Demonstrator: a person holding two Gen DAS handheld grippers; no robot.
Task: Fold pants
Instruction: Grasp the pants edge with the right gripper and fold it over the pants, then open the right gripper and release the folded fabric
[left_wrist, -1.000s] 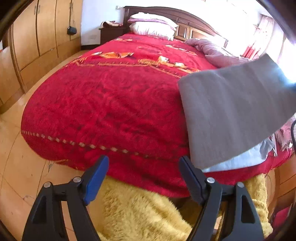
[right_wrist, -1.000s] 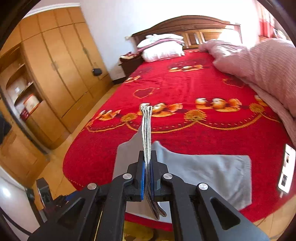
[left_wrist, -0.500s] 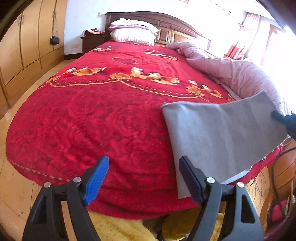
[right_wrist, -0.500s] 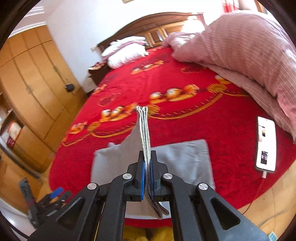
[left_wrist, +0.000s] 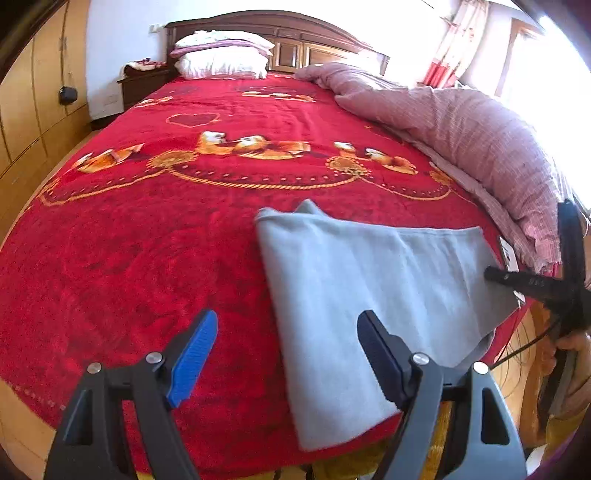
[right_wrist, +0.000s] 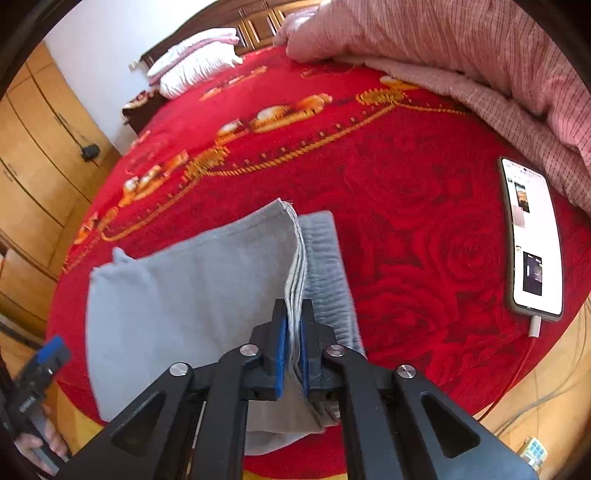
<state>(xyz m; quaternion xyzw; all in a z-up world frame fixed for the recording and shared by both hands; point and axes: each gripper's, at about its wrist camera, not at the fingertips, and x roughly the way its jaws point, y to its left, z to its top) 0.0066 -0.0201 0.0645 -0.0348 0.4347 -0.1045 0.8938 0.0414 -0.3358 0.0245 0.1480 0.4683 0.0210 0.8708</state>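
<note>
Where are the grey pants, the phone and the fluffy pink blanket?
grey pants (right_wrist: 192, 295): right wrist view, middle of the top layer.
phone (right_wrist: 532, 236): right wrist view, middle of its lit screen.
pink blanket (left_wrist: 480, 144): left wrist view, middle of its bunched top.

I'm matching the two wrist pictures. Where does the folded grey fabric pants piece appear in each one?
Left wrist view: the folded grey pants lie right of centre on the red bedspread, running to the right edge.
Right wrist view: the pants fill lower centre-left, their edge clamped in the right gripper.
Shared landmark: the white pillows at the headboard.
</note>
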